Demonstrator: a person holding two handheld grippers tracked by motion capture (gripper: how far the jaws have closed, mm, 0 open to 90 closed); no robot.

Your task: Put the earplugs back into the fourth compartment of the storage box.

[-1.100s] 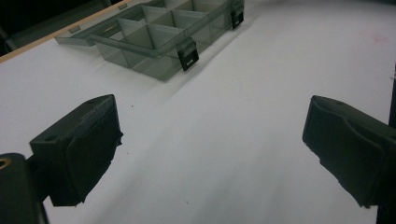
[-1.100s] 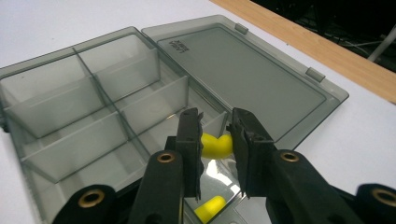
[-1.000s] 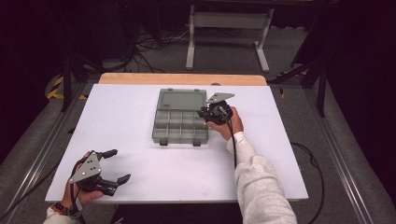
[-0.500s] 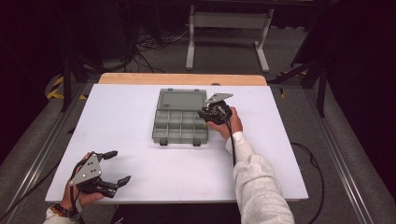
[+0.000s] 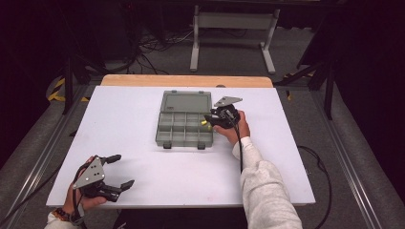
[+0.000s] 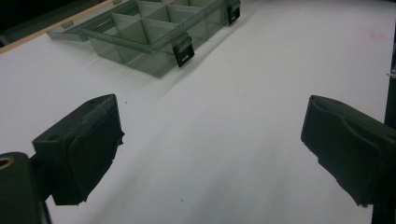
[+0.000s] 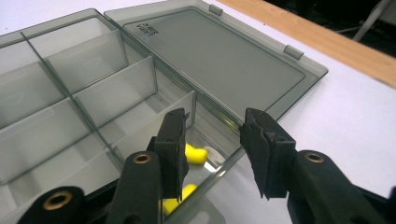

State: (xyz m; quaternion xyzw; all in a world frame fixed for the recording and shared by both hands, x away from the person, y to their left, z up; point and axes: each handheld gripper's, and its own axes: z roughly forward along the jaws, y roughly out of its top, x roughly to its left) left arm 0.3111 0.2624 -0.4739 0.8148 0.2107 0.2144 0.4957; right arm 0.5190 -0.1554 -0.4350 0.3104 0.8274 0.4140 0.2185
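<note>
A smoky grey compartment box [image 5: 177, 130] lies mid-table with its lid [image 5: 186, 101] folded flat behind it. My right gripper [image 5: 210, 119] hovers at the box's right end, open. In the right gripper view its jaws [image 7: 215, 116] straddle the wall of the end compartment and hold nothing. Two small yellow pieces [image 7: 195, 155] lie in that compartment, under the left jaw, and show as a yellow spot [image 5: 204, 122] from above. My left gripper [image 5: 118, 171] rests near the table's front left corner, wide open and empty [image 6: 210, 106]. The box [image 6: 149, 39] stands well ahead of it.
The white table top [image 5: 129, 119] has a wooden strip [image 5: 186, 80] along its far edge. The box's two black latches [image 6: 183, 49] face the person's side. Its other compartments [image 7: 88, 60] look empty. Cables and a metal stand [image 5: 234, 21] are on the floor beyond.
</note>
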